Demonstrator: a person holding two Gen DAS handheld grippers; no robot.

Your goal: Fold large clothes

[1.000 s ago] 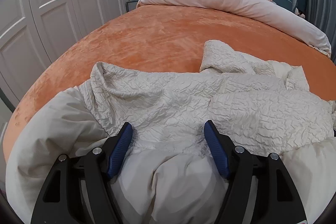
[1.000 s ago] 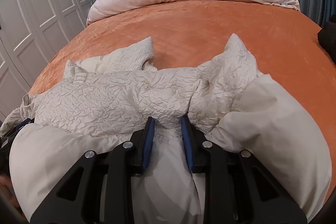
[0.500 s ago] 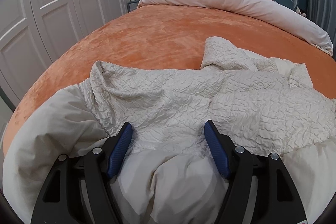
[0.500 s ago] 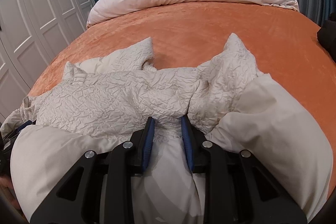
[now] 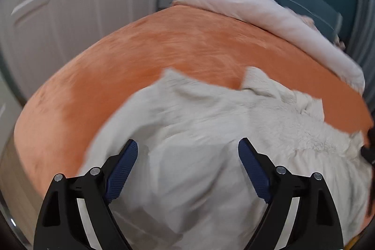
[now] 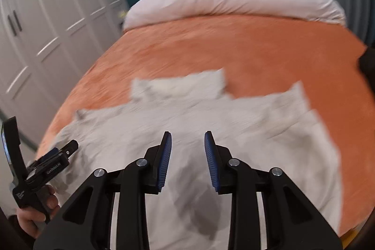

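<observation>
Cream garment (image 5: 211, 132) on orange bedspread (image 5: 164, 50), white wardrobes (image 6: 46, 27), both hand-held grippers (image 5: 187, 151) (image 6: 187, 144) opening, pinching nothing.

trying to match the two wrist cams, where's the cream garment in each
Left wrist view: the cream garment fills the lower middle and right, behind the left gripper.
Right wrist view: it spreads across the lower middle, beyond the right gripper.
Shared landmark: the rolled pale duvet at the bed's far end.

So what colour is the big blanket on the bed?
Orange. The blanket shows best in the right wrist view.
</observation>
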